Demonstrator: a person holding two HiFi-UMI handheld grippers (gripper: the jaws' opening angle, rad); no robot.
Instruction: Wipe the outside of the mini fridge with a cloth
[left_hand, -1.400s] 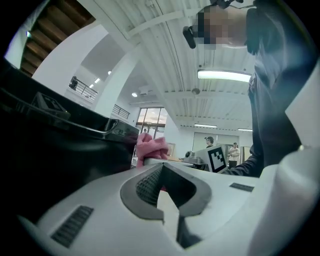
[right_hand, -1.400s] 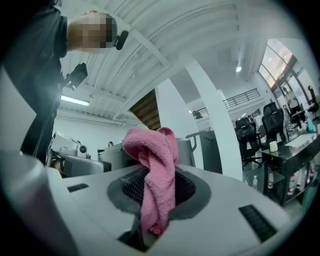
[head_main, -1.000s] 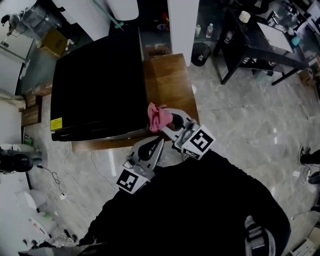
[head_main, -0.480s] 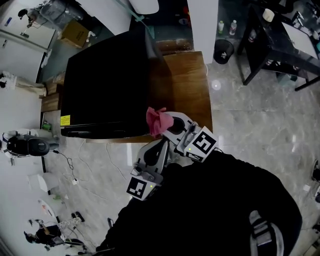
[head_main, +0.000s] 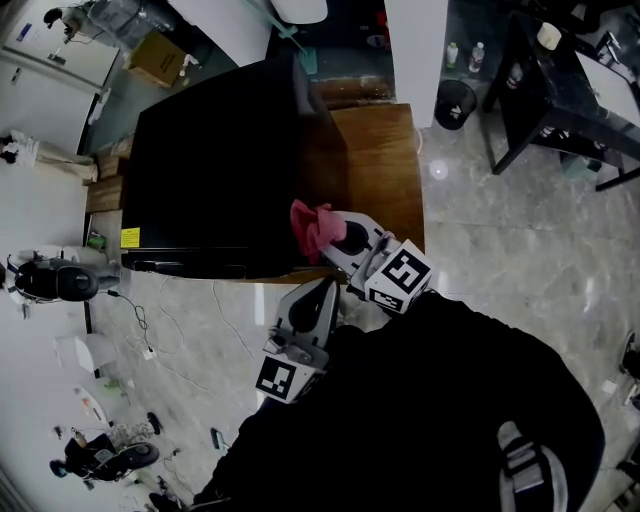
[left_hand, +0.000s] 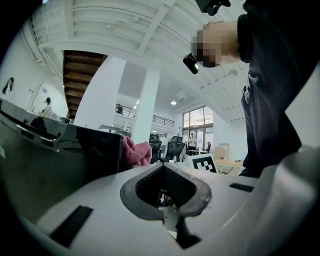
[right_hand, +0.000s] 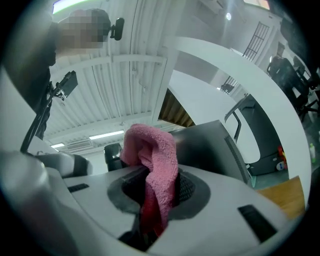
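**Your right jaws hold the pink cloth by the fridge**

The jaws of your right gripper are squeezed tight on the pink cloth. The cloth sticks up out of them in a soft bunch. It sits at the near right corner of the black mini fridge. You cannot tell if it touches. The jaws of your left gripper are pressed together with nothing in them. That gripper hangs close to your body, apart from the fridge. The fridge stands on a brown wooden bench.
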